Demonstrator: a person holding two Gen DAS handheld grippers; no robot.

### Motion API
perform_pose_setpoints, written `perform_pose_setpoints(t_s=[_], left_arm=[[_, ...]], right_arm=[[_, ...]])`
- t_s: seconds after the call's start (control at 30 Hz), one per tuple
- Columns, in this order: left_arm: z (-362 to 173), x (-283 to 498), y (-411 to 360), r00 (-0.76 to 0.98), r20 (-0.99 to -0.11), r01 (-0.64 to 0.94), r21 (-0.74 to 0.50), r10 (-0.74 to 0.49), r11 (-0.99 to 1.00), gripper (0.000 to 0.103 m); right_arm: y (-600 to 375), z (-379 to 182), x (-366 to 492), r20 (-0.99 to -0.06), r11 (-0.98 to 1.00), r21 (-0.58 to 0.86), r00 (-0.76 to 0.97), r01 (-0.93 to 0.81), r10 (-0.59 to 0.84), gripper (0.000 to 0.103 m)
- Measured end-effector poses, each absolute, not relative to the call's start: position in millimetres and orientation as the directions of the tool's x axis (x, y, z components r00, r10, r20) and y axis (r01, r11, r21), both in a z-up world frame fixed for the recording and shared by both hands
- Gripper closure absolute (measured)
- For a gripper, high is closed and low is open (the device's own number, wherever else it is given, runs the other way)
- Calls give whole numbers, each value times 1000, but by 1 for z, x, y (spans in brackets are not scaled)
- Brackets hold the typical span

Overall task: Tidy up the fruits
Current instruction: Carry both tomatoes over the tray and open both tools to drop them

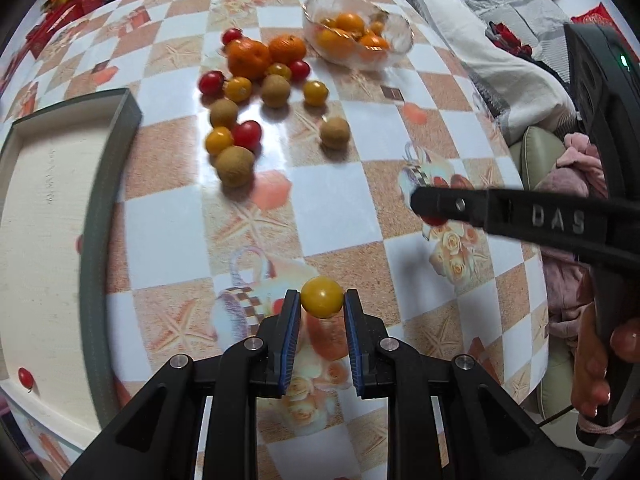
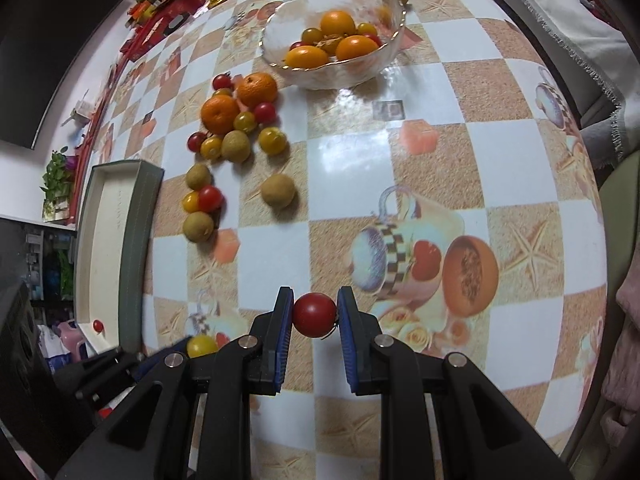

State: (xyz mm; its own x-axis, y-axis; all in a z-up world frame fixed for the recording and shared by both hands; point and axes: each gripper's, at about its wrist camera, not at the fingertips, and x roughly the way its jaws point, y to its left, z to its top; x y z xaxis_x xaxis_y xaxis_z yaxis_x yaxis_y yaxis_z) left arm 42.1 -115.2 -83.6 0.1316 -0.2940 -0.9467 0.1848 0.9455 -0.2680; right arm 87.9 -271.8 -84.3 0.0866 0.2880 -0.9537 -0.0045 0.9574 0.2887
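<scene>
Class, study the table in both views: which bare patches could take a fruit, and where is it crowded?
Free: the tablecloth between the glass bowl and the lone brown fruit; also most of the tray floor, holding one red tomato. Crowded: the fruit pile between tray and bowl.

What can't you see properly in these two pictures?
- Glass bowl, both views: piled oranges hide the fruit underneath.
- Green-edged box, left view: cut off by the picture edge, so most of its inside is unseen.
- Red tomato in the right gripper, left view: its finger covers most of it.
- Red packets, right view: too small and blurred to read.
</scene>
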Motion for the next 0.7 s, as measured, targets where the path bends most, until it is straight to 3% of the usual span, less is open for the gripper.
perform_pose_setpoints(t_s=[0.37,0.7], left_arm=[[-59,40,-46,207,-941,117,-246,-266,962,80],[-53,47,51,274,-947,-16,-177,-166,984,80]], right_arm=[[-224,-68,84,-953,955,287,80,-69,293,79],[-138,-59,99,-942,931,315,59,-184,330,79]])
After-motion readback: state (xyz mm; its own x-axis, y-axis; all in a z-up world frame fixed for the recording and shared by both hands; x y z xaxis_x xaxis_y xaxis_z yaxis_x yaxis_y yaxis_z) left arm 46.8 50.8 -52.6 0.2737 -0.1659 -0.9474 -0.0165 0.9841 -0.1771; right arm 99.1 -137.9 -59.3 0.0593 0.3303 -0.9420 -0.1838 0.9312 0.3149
